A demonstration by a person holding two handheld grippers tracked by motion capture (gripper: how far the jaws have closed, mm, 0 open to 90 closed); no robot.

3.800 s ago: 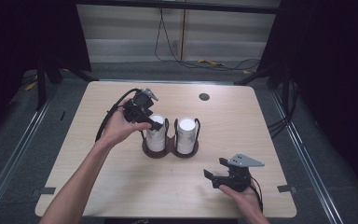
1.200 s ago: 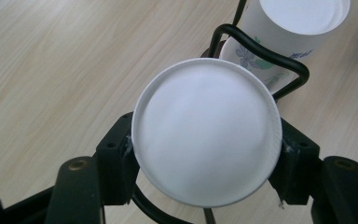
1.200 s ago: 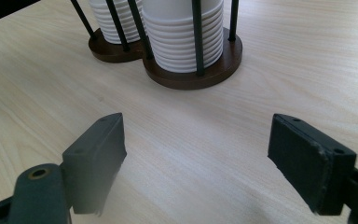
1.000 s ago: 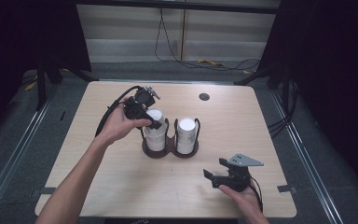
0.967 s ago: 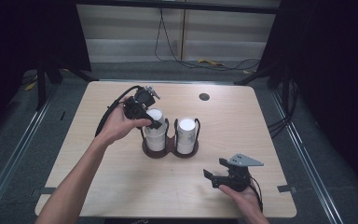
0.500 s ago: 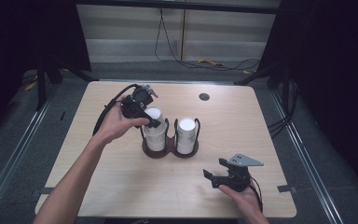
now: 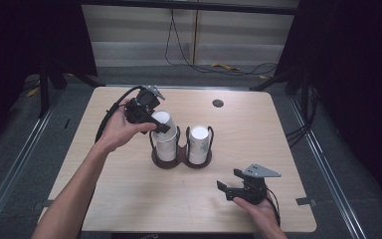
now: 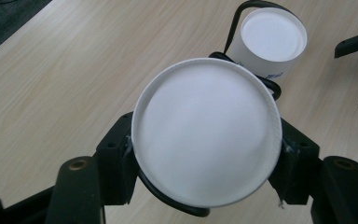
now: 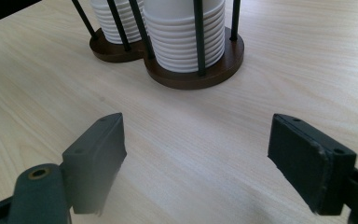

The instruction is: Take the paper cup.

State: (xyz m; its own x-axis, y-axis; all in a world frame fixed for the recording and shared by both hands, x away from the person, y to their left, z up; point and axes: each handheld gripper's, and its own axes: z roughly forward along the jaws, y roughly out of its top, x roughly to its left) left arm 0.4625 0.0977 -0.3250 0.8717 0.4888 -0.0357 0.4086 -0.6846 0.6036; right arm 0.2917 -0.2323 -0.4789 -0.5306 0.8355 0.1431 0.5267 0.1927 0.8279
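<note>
Round white paper cup [image 8: 205, 137] clamped in left hand-held gripper [image 8: 205, 172].

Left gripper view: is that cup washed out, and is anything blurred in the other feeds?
Left gripper view: the cup is evenly bright and featureless, rim still crisp. Right gripper view: the fingers are soft, the cup stacks sharper. High view: dim surroundings, table evenly lit, no glare.
</note>
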